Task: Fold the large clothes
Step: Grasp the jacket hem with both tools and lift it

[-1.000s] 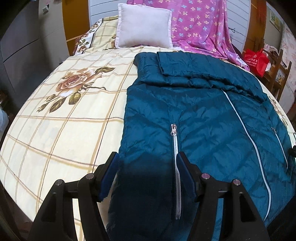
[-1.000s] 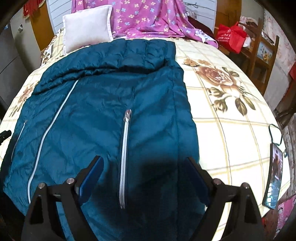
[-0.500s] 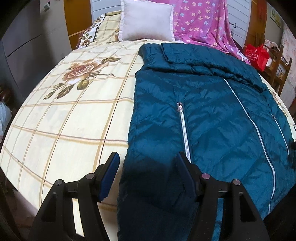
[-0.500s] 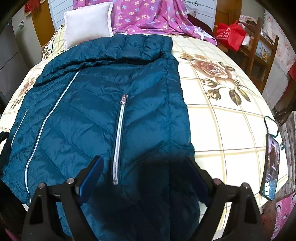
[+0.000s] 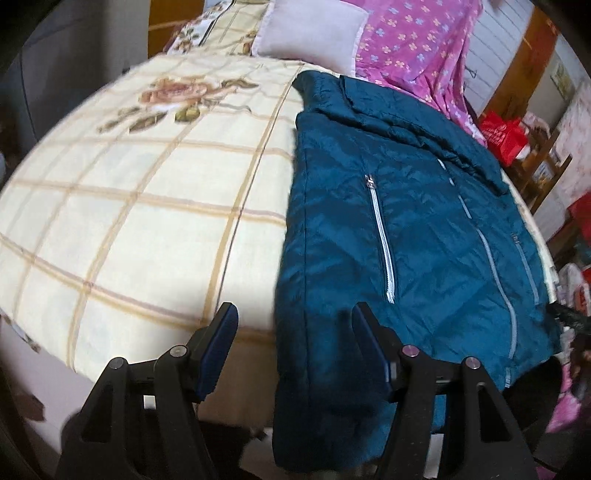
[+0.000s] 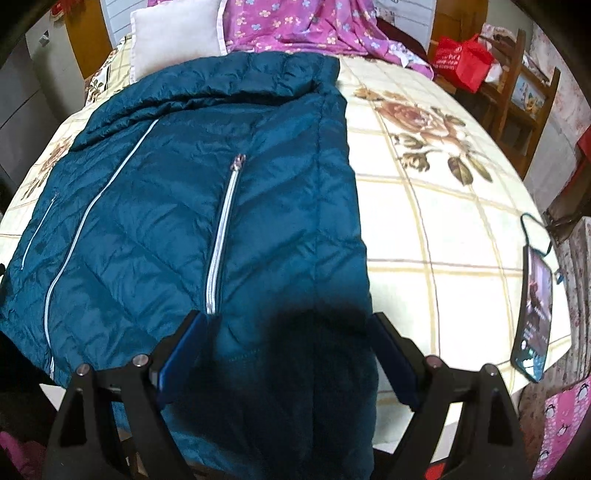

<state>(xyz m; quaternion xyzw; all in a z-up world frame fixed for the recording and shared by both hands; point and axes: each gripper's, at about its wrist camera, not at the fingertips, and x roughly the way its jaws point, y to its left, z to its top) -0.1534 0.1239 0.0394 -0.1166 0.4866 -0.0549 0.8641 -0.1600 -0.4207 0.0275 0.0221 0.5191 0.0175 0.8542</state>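
Observation:
A teal quilted jacket lies flat on the bed, zipped, with silver pocket zippers, its sleeves folded across the top. Its hem hangs over the near edge of the bed. My left gripper is open above the jacket's left hem corner, one blue pad over the bedspread, the other over the cloth. My right gripper is open above the right hem corner, and its shadow falls on the cloth. Neither gripper touches the jacket.
The bed has a cream checked bedspread with rose prints. A white pillow and a purple flowered blanket lie at the head. A phone with a cord rests at the bed's right edge. A red bag sits on wooden shelving.
Both grippers drew back toward the foot of the bed, so the jacket's hem and the bed edge came into view. The left one also shifted left and rolled. The jaws stayed open.

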